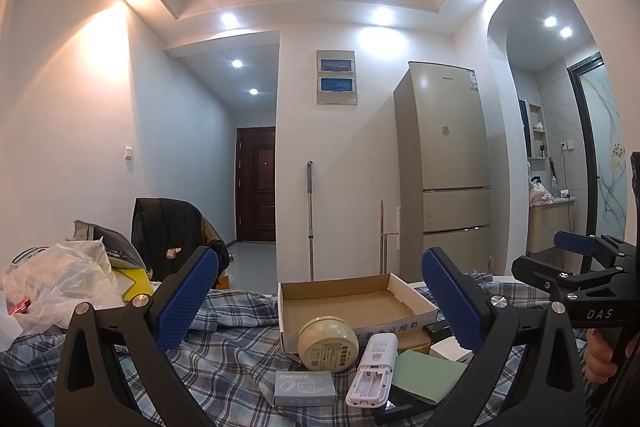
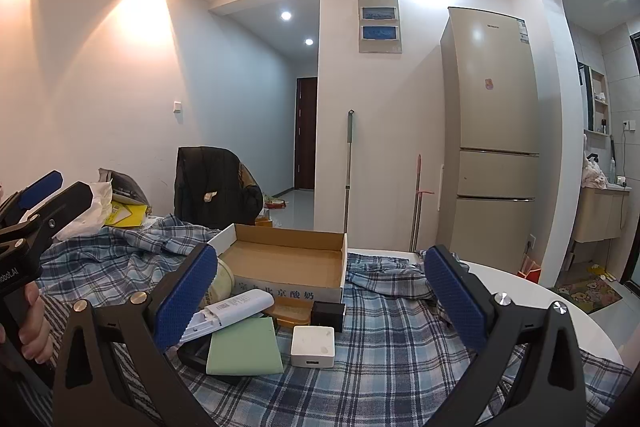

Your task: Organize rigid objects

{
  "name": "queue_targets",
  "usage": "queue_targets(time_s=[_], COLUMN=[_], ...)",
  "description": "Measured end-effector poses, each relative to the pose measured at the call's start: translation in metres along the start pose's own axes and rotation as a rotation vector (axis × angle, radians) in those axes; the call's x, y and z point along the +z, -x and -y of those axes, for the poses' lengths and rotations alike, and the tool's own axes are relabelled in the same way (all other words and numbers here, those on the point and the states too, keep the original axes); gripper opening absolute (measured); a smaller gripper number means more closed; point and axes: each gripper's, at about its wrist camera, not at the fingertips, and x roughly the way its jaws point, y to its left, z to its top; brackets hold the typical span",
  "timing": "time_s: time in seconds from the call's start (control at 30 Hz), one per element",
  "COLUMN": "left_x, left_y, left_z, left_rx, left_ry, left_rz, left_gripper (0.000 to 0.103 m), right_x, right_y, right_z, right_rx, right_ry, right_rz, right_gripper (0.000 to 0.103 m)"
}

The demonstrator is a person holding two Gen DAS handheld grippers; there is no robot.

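Cream-coloured round tin (image 1: 328,343), rigid, smooth and probably light, sits low between the wide-spread jaws of the left gripper (image 1: 320,303), touching the shallow brown cardboard tray (image 1: 416,301); its curved sides suit grasping. Right gripper (image 2: 320,299) likewise gapes, holding nothing.

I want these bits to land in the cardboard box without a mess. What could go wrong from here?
1. The white remote rests tilted on other items, so lifting a neighbour, such as the green pad, could tip it.
2. The checked cloth is rumpled, so a dragged item may snag.
3. The round tin sits against the cardboard box and might roll if nudged.
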Motion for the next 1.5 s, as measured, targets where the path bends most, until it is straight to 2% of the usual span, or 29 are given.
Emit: queue_targets(time_s=[0.13, 0.23, 0.33, 0.4, 0.57, 0.73, 0.9, 1.23, 1.5], left_x=[0.0, 0.003, 0.017, 0.029, 0.052, 0.066, 0.052, 0.023, 0.002], left_y=[-0.007, -0.014, -0.017, -0.018, -0.018, -0.024, -0.026, -0.037, -0.043], left_z=[0.003, 0.006, 0.005, 0.006, 0.008, 0.009, 0.0, -0.006, -0.01], left_rx=[0.02, 0.074, 0.05, 0.068, 0.083, 0.074, 0.052, 0.007, -0.013], left_ry=[-0.015, -0.028, -0.003, 0.001, 0.006, 0.024, 0.054, 0.07, 0.097], left_rz=[-0.023, -0.047, -0.08, -0.092, -0.024, -0.029, -0.032, -0.069, -0.121], left_gripper=[0.103, 0.103, 0.103, 0.103, 0.103, 0.103, 0.103, 0.103, 0.103], right_x=[-0.001, 0.0, 0.004, 0.008, 0.03, 0.057, 0.062, 0.042, 0.008], right_y=[0.0, -0.001, -0.004, -0.007, -0.005, -0.001, -0.003, -0.026, -0.048], right_z=[0.0, 0.0, -0.001, -0.002, -0.007, -0.011, -0.014, -0.014, -0.02], right_rx=[0.001, -0.006, -0.03, -0.037, -0.047, -0.041, -0.049, -0.048, -0.01], right_ry=[-0.001, -0.003, 0.006, 0.01, 0.022, -0.005, -0.037, -0.06, 0.028], right_rz=[-0.002, -0.012, -0.037, -0.063, -0.079, -0.05, -0.013, -0.031, -0.122], right_gripper=[0.103, 0.103, 0.103, 0.103, 0.103, 0.103, 0.103, 0.103, 0.103])
